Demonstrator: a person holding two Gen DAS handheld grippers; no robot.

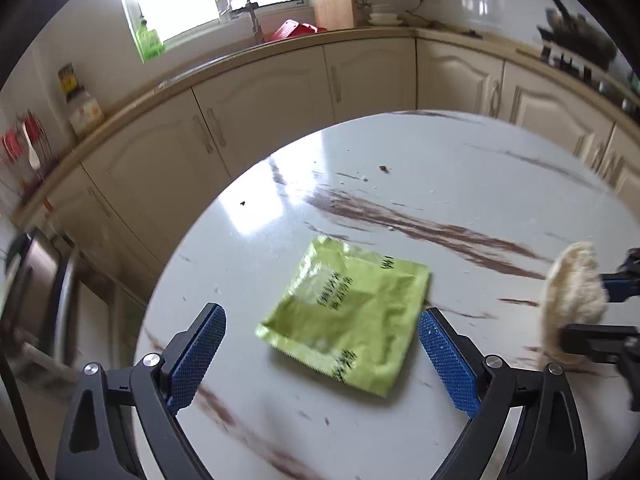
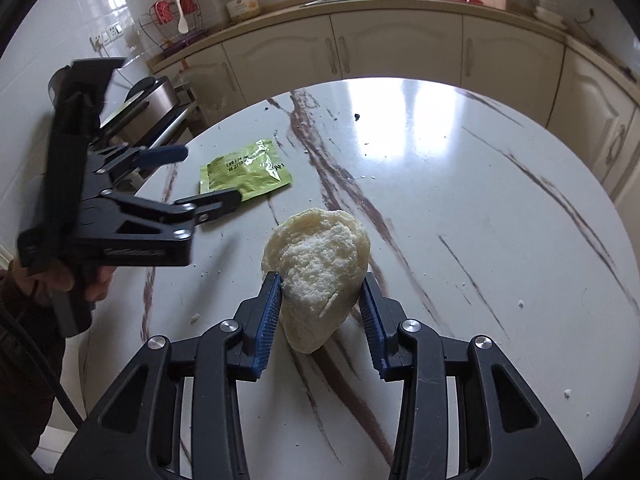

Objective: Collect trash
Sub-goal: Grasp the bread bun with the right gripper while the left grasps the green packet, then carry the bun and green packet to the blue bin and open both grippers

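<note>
Your right gripper (image 2: 320,312) pinches a chunk of bread (image 2: 320,272), its blue ribbed pads (image 2: 268,316) pressed into both flanks, the piece lifted clear of the worktop (image 2: 460,208). The bread is pale cream, roughly egg-shaped and tapering to a blunt point at the bottom; one face is torn open and shows a white, crumbly, porous crumb, while the rest is a smoother, slightly yellowish crust. Your left gripper (image 1: 320,356) hangs spread wide just above a green packet (image 1: 344,316), which lies flat on the worktop between the two pads without touching either. The packet is a square foil sachet, lime green, creased and glossy, with dark print across it and a serrated edge along its near side. The worktop is round, polished white stone with long brown veins, and it mirrors the window light. A few white crumbs (image 2: 520,303) and a dark speck (image 2: 357,116) dot it. The gripper frames are matt black with silver rivets (image 2: 409,325) at the joints.
</note>
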